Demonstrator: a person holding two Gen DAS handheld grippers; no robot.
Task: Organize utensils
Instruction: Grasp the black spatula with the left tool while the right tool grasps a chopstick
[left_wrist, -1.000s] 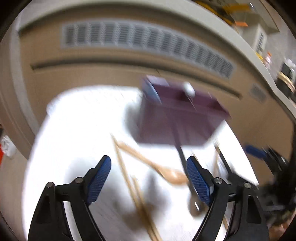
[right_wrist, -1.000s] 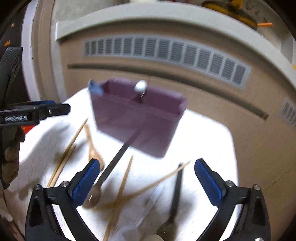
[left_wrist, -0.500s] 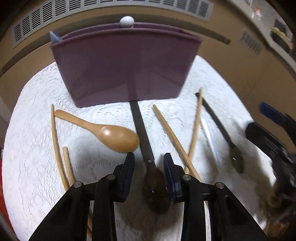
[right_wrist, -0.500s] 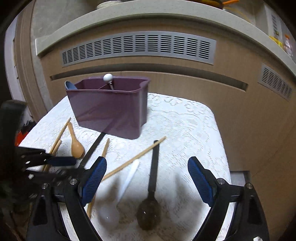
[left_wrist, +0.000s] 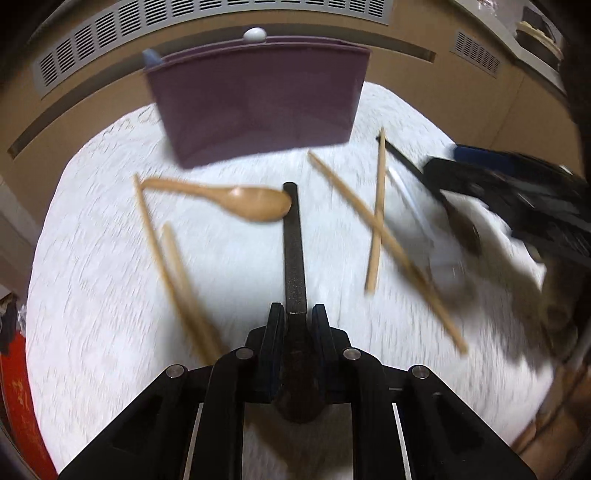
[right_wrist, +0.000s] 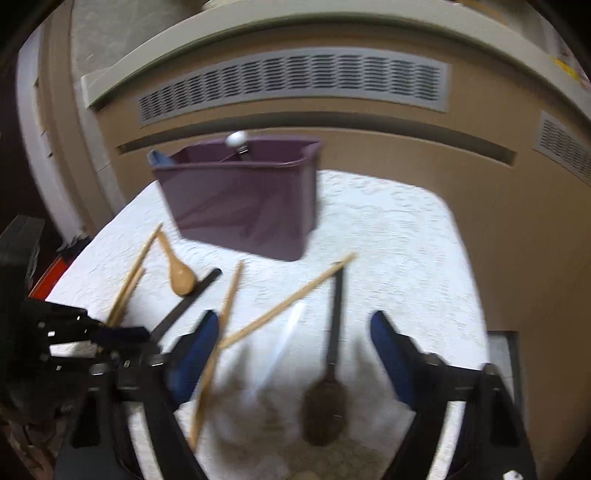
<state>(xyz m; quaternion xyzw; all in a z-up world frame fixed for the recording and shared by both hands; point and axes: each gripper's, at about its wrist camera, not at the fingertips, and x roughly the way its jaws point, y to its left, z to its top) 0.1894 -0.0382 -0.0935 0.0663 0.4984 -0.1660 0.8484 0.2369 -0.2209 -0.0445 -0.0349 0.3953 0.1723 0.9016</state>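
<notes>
Gripping the black spoon near its bowl end: the left gripper has just closed, pads now clamped on the spoon's neck, handle pointing toward the purple bin. A second ago the jaws stood wide above the cloth; half a second ago they straddled the neck with gaps. Spoon appears still flat on the white cloth, its handle tip touching the wooden spoon. Judgement: pick secured, lift and transfer to bin next. Right gripper has just been narrowing; fingers are apart, straddling a second black spoon, no contact seen. Chopsticks lie loose, two crossed.
</notes>
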